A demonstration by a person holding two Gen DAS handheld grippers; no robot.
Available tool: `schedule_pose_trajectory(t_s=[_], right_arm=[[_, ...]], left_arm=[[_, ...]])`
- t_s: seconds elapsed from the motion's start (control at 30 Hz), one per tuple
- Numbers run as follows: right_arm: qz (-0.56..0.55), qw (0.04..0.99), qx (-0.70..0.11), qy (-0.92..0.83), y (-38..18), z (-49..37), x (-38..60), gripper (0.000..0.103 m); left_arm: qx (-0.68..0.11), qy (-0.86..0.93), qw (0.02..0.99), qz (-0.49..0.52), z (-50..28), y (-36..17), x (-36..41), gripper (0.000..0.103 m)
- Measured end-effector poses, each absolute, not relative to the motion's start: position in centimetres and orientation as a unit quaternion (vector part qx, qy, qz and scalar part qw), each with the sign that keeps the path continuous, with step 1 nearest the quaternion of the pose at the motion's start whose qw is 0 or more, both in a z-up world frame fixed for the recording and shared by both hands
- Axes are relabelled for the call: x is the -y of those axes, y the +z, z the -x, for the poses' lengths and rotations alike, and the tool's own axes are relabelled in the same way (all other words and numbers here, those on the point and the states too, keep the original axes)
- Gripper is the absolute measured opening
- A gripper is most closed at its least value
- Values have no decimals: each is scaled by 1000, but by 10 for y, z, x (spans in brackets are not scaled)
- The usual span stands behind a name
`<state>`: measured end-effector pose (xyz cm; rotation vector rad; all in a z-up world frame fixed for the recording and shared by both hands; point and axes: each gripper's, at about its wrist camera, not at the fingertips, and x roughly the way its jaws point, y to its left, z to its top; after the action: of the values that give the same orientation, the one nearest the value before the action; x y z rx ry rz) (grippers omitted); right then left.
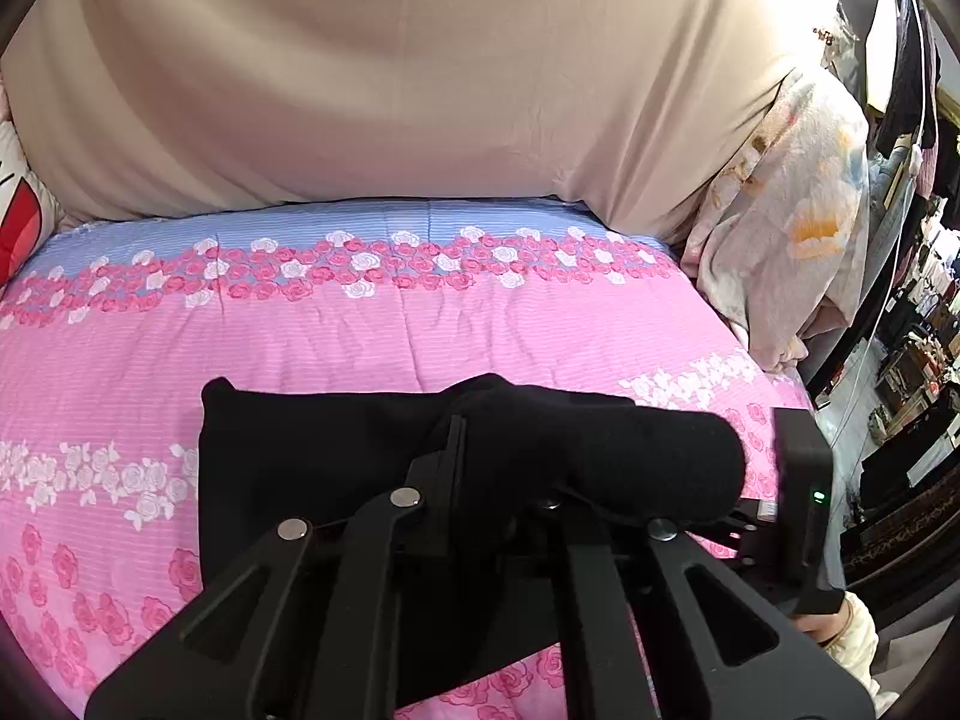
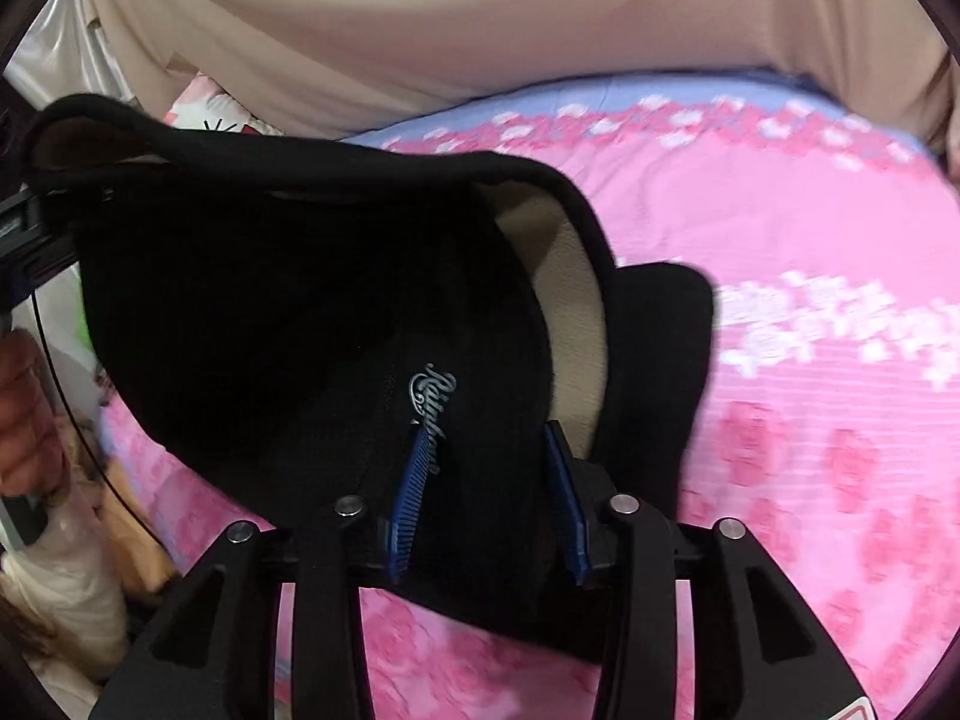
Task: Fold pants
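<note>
The black pants [image 1: 312, 468] lie folded on the pink floral bedspread [image 1: 420, 330], with one edge lifted and rolled over my left gripper [image 1: 498, 450]. The left gripper is shut on that fold; its fingertips are hidden in the cloth. In the right wrist view the pants [image 2: 270, 312] hang lifted above the bed, showing a cream lining [image 2: 570, 312] and a silver script logo [image 2: 429, 402]. My right gripper [image 2: 489, 480] has its blue pads [image 2: 414, 480] closed on the black fabric. The other gripper's body [image 1: 804, 504] shows at the right of the left wrist view.
A beige fabric headboard [image 1: 420, 72] rises behind the bed. A floral blanket [image 1: 786, 228] is bunched at the bed's right edge, with a cluttered room beyond. A red and white pillow [image 1: 24, 222] sits at the far left.
</note>
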<state>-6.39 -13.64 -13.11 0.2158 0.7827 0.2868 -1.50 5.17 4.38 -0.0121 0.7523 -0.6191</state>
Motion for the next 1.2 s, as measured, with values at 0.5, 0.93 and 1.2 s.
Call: schedule_pose_trajectory(t_s=[0.5, 0.93, 1.2], right_arm=[[-218, 903, -349, 128, -150, 103, 208, 9], [-214, 880, -371, 203, -135, 98, 184, 51], [-122, 930, -299, 178, -70, 99, 137, 9]], left_arm=[[-459, -318, 828, -53, 36, -34, 10, 18], [-386, -216, 896, -50, 65, -7, -82, 87], [-422, -132, 896, -36, 25, -38, -116, 87]])
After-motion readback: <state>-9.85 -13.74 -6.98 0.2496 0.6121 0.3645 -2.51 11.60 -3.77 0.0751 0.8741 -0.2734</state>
